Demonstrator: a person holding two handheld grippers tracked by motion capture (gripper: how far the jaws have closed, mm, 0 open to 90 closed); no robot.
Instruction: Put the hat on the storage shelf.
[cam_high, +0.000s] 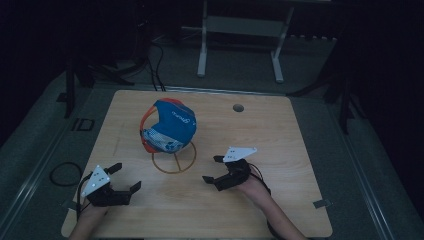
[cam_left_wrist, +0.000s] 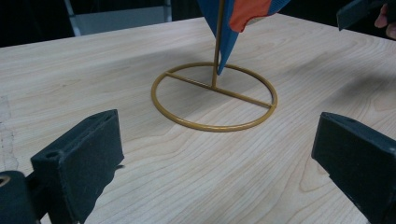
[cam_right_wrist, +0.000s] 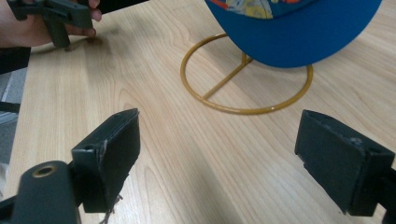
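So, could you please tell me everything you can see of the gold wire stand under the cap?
The stand looks like thin metal painted a mustard gold. Its base is a flat ring with one straight bar across the middle, lying on the wooden table. A slim rod rises upright from that bar and disappears into the blue and orange cap hanging on top. It sits near the table's centre, ahead of both open grippers. Neither the left gripper nor the right gripper touches it.
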